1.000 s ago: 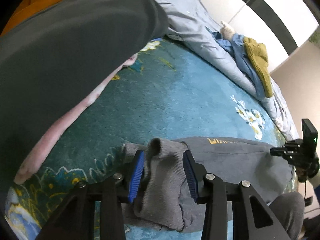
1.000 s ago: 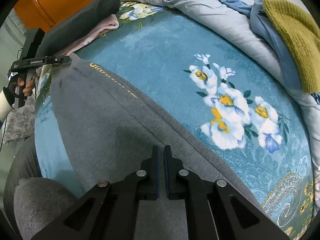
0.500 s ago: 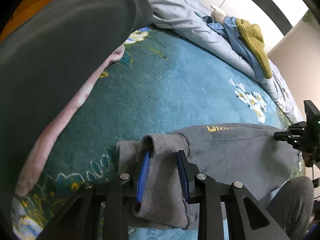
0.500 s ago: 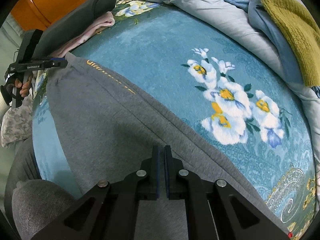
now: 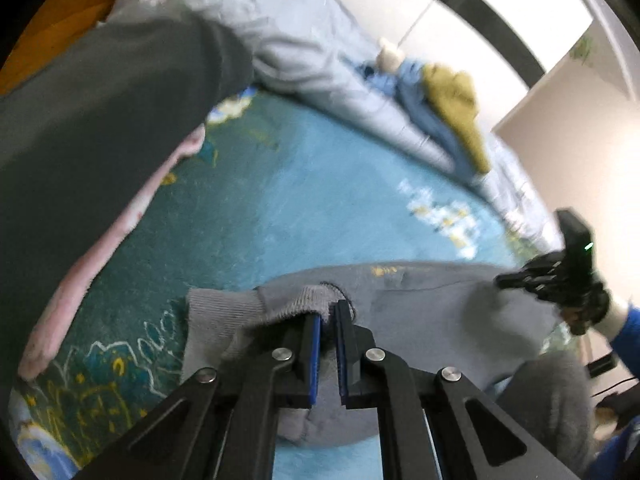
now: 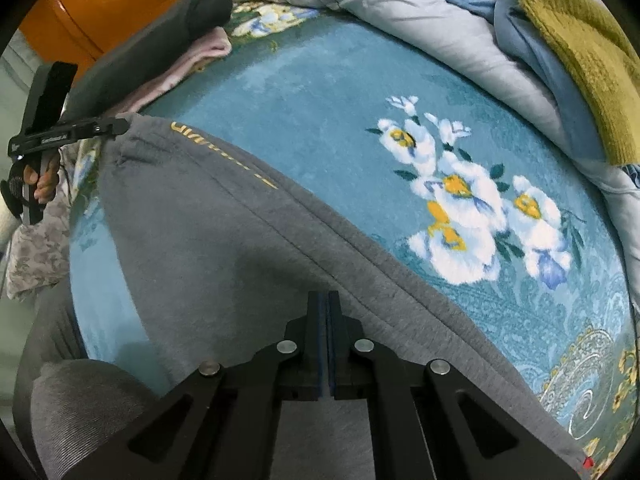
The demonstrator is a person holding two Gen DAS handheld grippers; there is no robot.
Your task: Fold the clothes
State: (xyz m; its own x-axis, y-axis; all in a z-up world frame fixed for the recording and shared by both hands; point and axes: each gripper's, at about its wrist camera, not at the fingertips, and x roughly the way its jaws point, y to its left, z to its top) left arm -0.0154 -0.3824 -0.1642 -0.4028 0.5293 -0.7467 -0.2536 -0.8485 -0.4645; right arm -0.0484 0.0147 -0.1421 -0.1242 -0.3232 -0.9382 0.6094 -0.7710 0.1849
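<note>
Grey sweatpants (image 6: 224,240) with yellow lettering lie stretched across the teal floral blanket (image 6: 320,100). In the left wrist view my left gripper (image 5: 328,312) has its jaws closing on the ribbed cuff (image 5: 296,300); the blue pads pinch it and the cuff is raised off the blanket. From the right wrist view the left gripper (image 6: 120,126) holds the far end of the pants. My right gripper (image 6: 326,296) is shut low over the grey cloth at the near end. In the left wrist view the right gripper (image 5: 500,280) has that end of the sweatpants (image 5: 432,304) drawn up to its tip.
A dark grey garment (image 6: 160,40) lies over a pink one (image 6: 208,46) at the blanket's left. A grey duvet (image 6: 400,12) bunches along the back, with a blue garment (image 6: 520,40) and an olive knit (image 6: 580,60) on it. The person's knee (image 6: 80,408) is at the near edge.
The left jaws have closed from wide apart onto the ribbed cuff, and the left gripper has risen with the cuff. The right gripper has stayed shut in place.
</note>
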